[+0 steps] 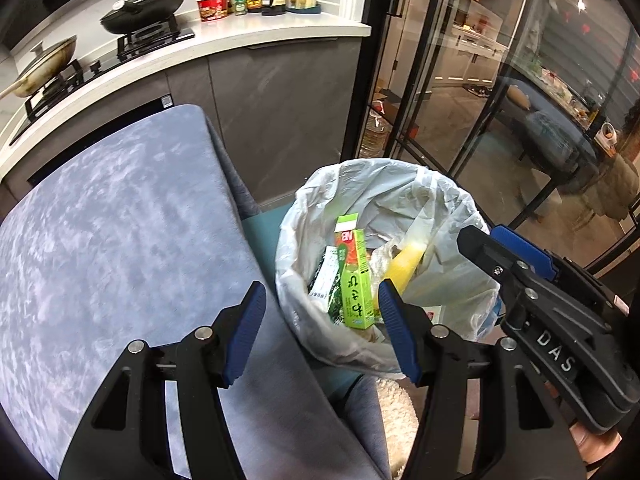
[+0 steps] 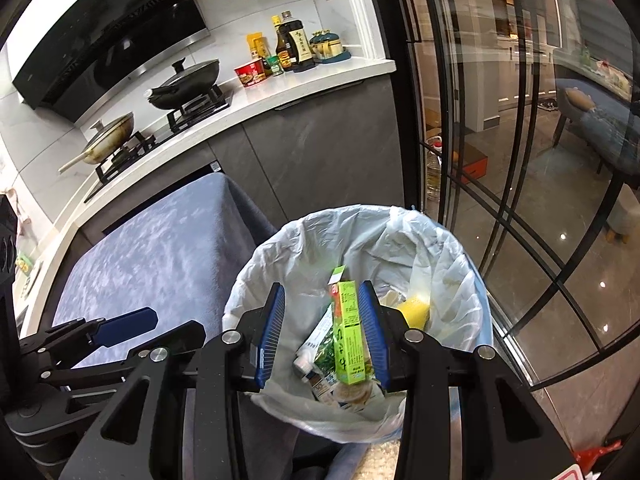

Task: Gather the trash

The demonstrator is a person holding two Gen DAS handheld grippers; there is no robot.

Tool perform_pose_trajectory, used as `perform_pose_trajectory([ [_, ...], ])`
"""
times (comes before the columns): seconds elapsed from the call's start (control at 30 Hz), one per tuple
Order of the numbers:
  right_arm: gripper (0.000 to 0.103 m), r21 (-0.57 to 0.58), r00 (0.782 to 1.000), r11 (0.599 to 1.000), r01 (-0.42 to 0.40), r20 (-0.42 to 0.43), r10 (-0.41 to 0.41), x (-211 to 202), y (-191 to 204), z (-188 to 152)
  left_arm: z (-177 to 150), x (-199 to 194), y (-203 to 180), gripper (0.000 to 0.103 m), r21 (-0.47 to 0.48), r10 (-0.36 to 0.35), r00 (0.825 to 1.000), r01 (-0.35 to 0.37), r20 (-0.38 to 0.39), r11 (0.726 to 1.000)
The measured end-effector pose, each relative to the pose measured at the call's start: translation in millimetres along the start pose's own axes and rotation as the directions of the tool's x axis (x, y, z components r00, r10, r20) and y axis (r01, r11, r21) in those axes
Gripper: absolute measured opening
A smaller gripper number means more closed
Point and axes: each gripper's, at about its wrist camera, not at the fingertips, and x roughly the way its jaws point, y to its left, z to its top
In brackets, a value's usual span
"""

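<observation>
A trash bin lined with a white plastic bag [image 1: 452, 200] [image 2: 280, 248] stands on the floor beside a blue-grey cushioned seat [image 1: 120, 220]. Inside it lie a green carton [image 1: 354, 280] [image 2: 349, 332], a white and green wrapper [image 1: 326, 276] [image 2: 320, 344] and a yellow item [image 1: 406, 262] [image 2: 416, 310]. My left gripper [image 1: 322, 332] is open and empty over the seat edge and the bin's near rim. My right gripper [image 2: 322, 336] is open and empty directly above the bin; it also shows in the left wrist view [image 1: 516, 264] at the right. The green carton lies loose between its fingers.
A kitchen counter [image 2: 320, 80] with a gas hob, two pans, sauce bottles and a red noodle cup [image 1: 214, 7] runs behind the seat. Dark cabinets [image 2: 320, 152] stand below it. A black-framed glass door [image 2: 500, 160] is right of the bin. A cream rug [image 1: 396, 412] lies under it.
</observation>
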Motion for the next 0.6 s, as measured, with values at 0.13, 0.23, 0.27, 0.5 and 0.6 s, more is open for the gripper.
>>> perform_pose_trajectory([
  [0.13,0.044,-0.011,1.0,1.0,0.012,-0.001,-0.012,-6.4,9.0,-6.2,-8.1,-5.9,4.5,0.058,-0.003,0.019,1.0,-0.019,0.004,1.0],
  [0.23,0.044,-0.024,1.0,1.0,0.019,-0.01,-0.019,-11.2,16.1,-10.9,-14.4,-10.2,9.1,0.058,-0.013,0.03,1.0,-0.03,0.003,0.999],
  [0.27,0.046,-0.028,1.0,0.999,0.023,-0.011,-0.024,-12.6,18.0,-12.4,-16.6,-11.8,10.7,0.058,-0.017,0.036,0.999,-0.036,0.004,0.999],
  [0.5,0.057,-0.034,0.998,0.997,0.064,-0.023,-0.065,-23.7,26.1,-23.7,-33.8,-25.0,25.7,0.077,-0.054,0.104,0.994,-0.103,0.016,0.993],
  [0.6,0.06,-0.039,0.997,0.997,0.073,-0.024,-0.074,-27.9,29.5,-28.9,-41.8,-30.9,30.7,0.083,-0.065,0.126,0.992,-0.125,0.017,0.99],
])
